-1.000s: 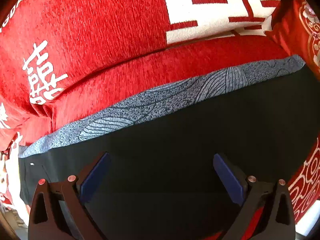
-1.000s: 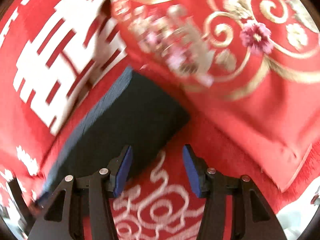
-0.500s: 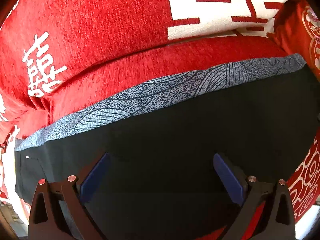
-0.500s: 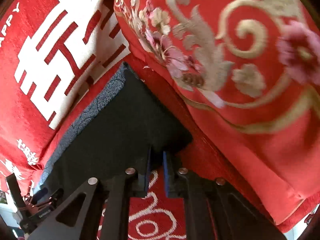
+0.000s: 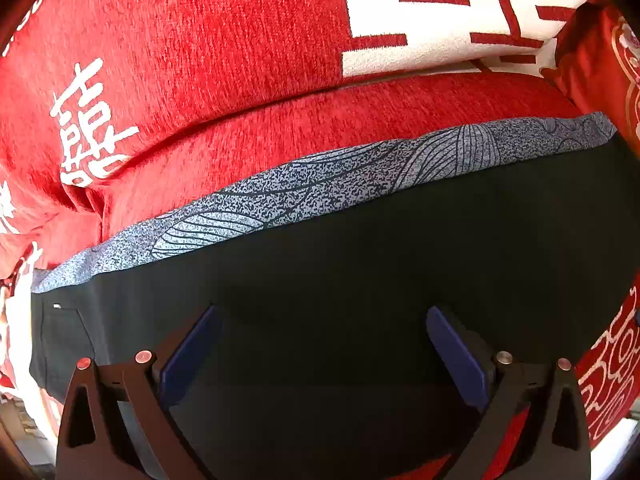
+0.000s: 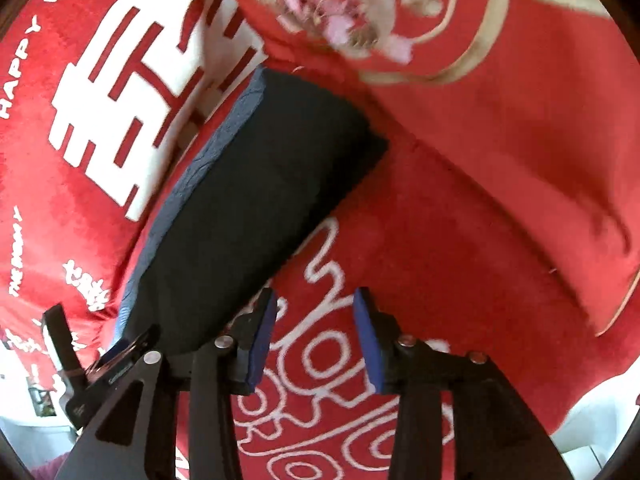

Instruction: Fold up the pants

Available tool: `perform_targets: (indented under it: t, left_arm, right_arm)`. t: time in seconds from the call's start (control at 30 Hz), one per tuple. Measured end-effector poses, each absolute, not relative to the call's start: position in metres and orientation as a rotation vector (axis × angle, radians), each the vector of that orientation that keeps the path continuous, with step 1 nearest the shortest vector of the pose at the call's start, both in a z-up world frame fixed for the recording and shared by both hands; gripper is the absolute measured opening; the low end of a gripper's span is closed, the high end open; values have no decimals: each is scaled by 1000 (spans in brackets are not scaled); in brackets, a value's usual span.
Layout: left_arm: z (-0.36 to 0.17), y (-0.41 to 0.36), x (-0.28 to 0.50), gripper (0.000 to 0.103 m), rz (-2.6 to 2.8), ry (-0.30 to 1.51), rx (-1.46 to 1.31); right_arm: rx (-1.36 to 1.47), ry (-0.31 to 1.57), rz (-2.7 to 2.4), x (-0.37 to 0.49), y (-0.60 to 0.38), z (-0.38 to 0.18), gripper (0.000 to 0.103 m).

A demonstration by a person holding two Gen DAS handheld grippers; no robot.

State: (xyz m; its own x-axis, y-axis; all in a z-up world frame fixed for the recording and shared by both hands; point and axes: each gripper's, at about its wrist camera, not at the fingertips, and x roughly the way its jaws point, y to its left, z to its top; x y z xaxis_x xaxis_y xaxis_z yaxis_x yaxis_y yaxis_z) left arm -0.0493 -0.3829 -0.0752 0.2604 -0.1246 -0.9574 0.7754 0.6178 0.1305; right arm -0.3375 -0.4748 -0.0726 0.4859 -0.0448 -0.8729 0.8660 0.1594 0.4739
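The dark, soft fabric pants (image 5: 360, 300) with a grey patterned side band are laid flat on the red chenille sofa cushion (image 5: 320, 120), likely limp and light, best gripped at a hem corner, while the left gripper (image 5: 320, 344) and right gripper (image 6: 314, 336) are held open and empty.

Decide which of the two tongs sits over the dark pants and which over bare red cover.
The left tongs sit open over the dark pants. The right tongs, also open, sit beside the pants' edge, over the red cover with white swirls.
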Motion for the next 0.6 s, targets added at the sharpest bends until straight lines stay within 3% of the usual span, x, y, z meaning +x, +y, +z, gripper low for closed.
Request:
perform_targets:
  t: [0.6]
  left_arm:
    - [-75, -383, -50, 103, -673, 1157, 682]
  right_arm:
    - [1422, 650, -629, -343, -476, -87, 51]
